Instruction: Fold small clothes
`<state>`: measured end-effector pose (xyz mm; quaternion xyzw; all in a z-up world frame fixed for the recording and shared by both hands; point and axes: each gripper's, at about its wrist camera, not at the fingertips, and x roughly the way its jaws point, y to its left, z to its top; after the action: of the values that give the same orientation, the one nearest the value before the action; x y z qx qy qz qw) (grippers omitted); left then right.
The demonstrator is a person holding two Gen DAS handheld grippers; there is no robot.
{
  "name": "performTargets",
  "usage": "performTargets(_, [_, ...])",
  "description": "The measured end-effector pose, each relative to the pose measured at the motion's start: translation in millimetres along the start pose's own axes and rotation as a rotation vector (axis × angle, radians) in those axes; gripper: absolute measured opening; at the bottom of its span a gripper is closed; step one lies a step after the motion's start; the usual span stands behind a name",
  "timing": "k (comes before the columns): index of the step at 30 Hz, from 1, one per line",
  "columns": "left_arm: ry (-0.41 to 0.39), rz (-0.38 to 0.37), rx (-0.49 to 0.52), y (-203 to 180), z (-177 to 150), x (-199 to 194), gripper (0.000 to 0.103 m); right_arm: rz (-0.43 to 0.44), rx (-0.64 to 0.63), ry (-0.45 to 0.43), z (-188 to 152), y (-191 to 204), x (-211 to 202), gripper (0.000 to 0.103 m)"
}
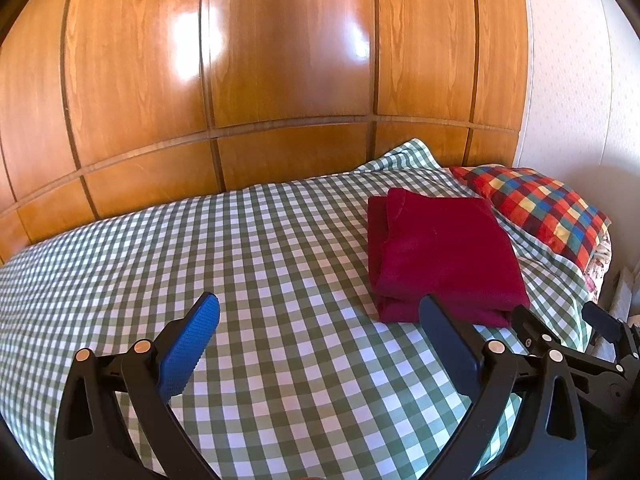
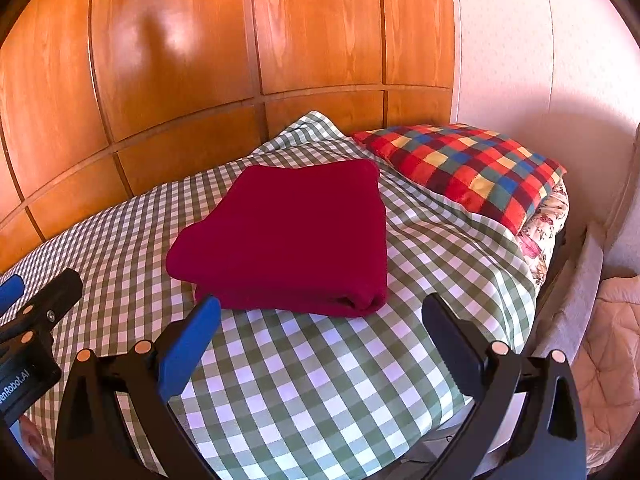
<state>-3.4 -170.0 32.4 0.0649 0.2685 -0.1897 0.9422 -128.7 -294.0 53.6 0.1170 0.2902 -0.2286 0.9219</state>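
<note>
From the left wrist: left hand-held gripper point(image 1: 320, 328) spread wide, nothing between its blue-padded fingers point(image 1: 192, 340), poised over the green-and-white checked bedcover point(image 1: 200, 248). Folded dark red garment point(image 1: 440, 256) lying flat on that bedcover, beyond and to the right of the gripper, the right-hand finger overlapping its near edge in the picture; actual contact impossible to tell. Multicoloured checked pillow point(image 1: 536, 204) just past the garment's far right corner, touching or nearly so. Glossy wooden panelled wall point(image 1: 280, 60) rising behind the garment along the far side of the bed; pale wall point(image 1: 568, 80) to the right of it. Black parts of the right hand-held gripper point(image 1: 576, 344) visible right of the garment's near corner. From the right wrist: right hand-held gripper point(image 2: 320, 332) likewise spread wide and empty, fingers point(image 2: 188, 344) apart, just short of the garment point(image 2: 288, 236), whose rolled fold edge faces the camera. Garment resting squarely on the bedcover point(image 2: 320, 392), neatly stacked in layers. Pillow point(image 2: 464, 168) behind and right of the garment, close beside its far corner. Part of the left hand-held gripper point(image 2: 32, 320) showing at the left of the garment, low over the bedcover.
</note>
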Motion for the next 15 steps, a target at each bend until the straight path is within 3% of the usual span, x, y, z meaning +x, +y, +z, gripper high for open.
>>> performTargets(15, [-0.023,0.013,0.003,-3.5,0.9,-4.8,0.099,0.009,-0.003,0.013,-0.7,0.1,2.6,0.101])
